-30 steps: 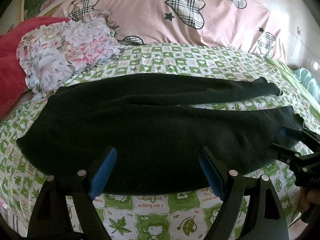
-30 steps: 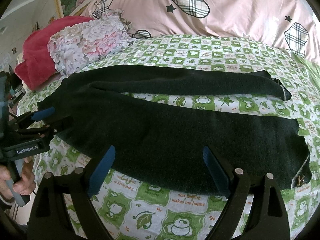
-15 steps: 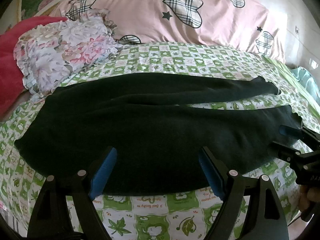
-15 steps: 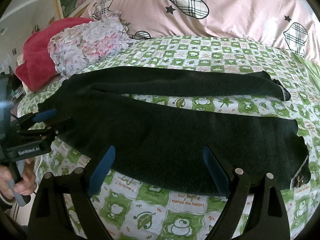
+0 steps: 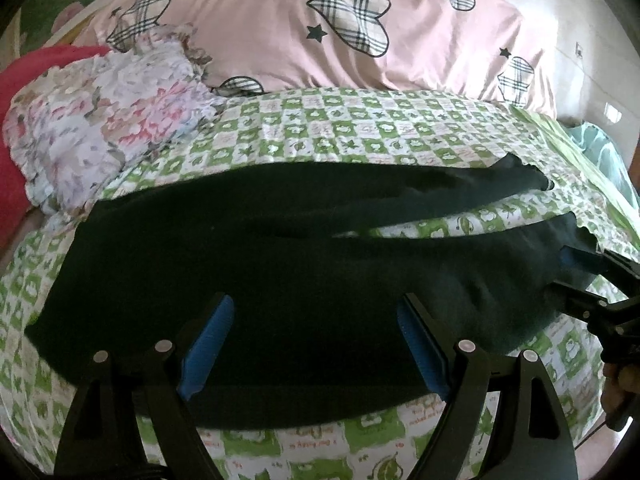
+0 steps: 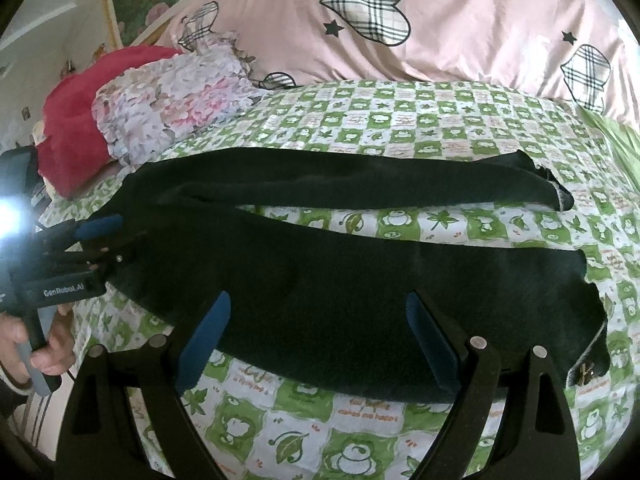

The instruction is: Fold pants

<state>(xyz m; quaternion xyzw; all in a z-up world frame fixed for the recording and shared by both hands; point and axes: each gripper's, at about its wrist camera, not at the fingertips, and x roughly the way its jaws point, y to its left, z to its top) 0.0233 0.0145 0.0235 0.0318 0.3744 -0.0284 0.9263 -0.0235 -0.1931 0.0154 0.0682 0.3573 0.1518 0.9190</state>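
While the pants (image 5: 280, 280) lie spread full length along the near edge of the bed (image 5: 360, 128), no fold shows in them yet: the two legs are still parted in a narrow V, with a strip of the green checked sheet (image 6: 400, 220) showing between them. The waist end points toward the floral pillow (image 5: 100, 128) at the bed's left side, and the cuffs reach toward the right side, the far leg's cuff lying a little further in than the near one.

Judging from this, the task is at its start. Everything remains to be done: bringing one leg over the other, then doubling the length.

Over the near leg's edge, the left gripper (image 5: 312, 344) hovers toward the waist end, its blue pads wide apart and nothing between them. The right gripper (image 6: 320, 344) hangs likewise over the near leg toward the cuff end, its jaws spread and empty; in the left wrist view it shows at the right side by the near cuff. Whether either pad touches the cloth I cannot tell. A hand (image 6: 44, 344) holding the left gripper's handle shows at the left side of the right wrist view.

Behind the pants, a pink quilt with plaid hearts (image 5: 320, 40) runs along the bed's far edge, and a red blanket (image 6: 76, 120) sits beyond the floral pillow at the far left corner.
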